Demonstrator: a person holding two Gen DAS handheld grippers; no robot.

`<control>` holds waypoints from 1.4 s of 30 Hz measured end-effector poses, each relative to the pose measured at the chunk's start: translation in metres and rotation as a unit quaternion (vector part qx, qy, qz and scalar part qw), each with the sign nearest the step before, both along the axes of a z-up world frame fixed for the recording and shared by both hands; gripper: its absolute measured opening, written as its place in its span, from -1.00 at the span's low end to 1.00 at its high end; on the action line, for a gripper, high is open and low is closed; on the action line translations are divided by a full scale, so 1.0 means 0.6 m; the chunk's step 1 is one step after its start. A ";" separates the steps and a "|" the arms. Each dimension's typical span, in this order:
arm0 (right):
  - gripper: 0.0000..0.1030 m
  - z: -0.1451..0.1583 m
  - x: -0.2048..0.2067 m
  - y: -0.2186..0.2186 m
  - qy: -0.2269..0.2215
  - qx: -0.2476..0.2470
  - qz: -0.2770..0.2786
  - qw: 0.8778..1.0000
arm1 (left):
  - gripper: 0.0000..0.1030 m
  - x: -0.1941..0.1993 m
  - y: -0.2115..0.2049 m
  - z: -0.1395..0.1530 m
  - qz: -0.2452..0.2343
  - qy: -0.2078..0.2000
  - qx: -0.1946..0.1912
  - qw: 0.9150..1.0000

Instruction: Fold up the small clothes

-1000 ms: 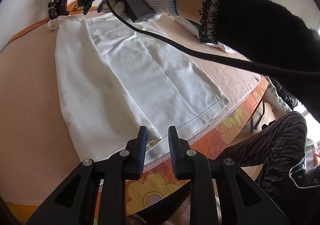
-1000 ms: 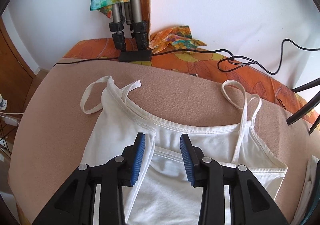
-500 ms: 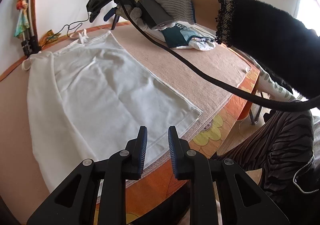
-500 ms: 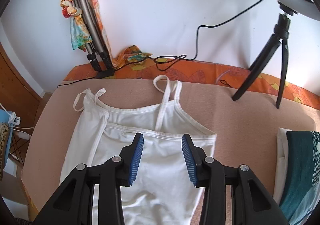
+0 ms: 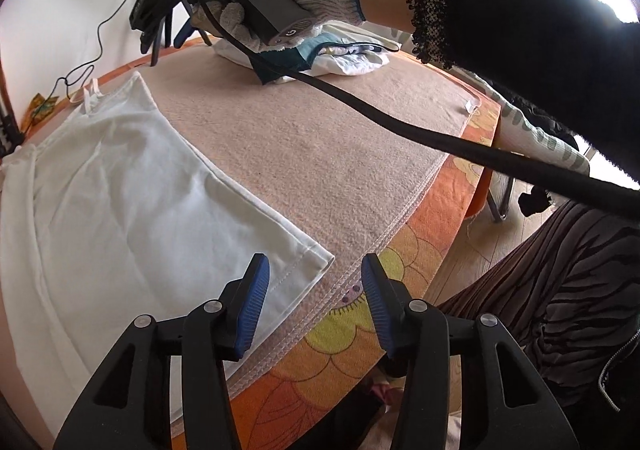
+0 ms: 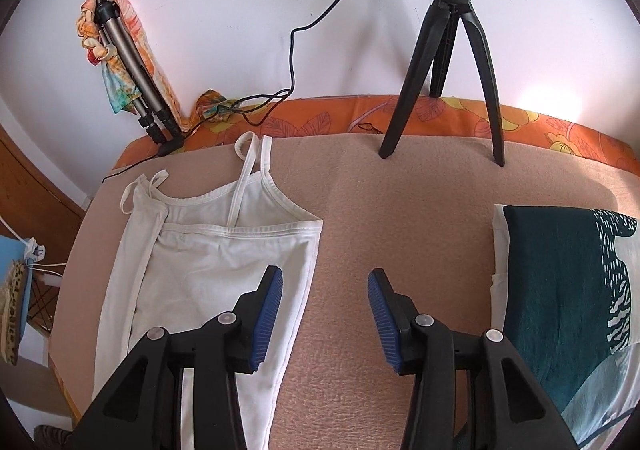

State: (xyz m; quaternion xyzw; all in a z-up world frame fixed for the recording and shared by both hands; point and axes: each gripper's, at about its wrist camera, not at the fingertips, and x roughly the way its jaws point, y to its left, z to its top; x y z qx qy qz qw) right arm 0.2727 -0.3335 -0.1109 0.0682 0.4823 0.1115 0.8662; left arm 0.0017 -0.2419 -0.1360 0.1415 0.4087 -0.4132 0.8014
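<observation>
A white strappy camisole top [image 6: 208,262] lies flat on the left part of a pinkish fleece blanket [image 6: 400,218], its straps toward the wall and its left side folded inward over the body. To its right, well apart, sits a folded teal-and-white garment [image 6: 560,290]. The blanket rests on an orange floral tablecloth [image 5: 424,250]. Behind, a black mini tripod [image 6: 448,50] stands on the blanket's far edge; a grey folded tripod [image 6: 132,62] leans against the wall at the back left.

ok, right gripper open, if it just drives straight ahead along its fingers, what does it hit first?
Probably the bare pink blanket: the right gripper points at the gap between the white camisole and the folded teal-print garment. Further on stands the black tripod. Depth is unclear.
</observation>
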 end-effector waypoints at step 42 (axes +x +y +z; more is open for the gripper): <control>-0.98 -0.007 0.085 0.148 -0.003 -0.051 0.040 0.998 | -0.93 0.001 0.097 0.010 0.174 -0.008 -0.142 0.975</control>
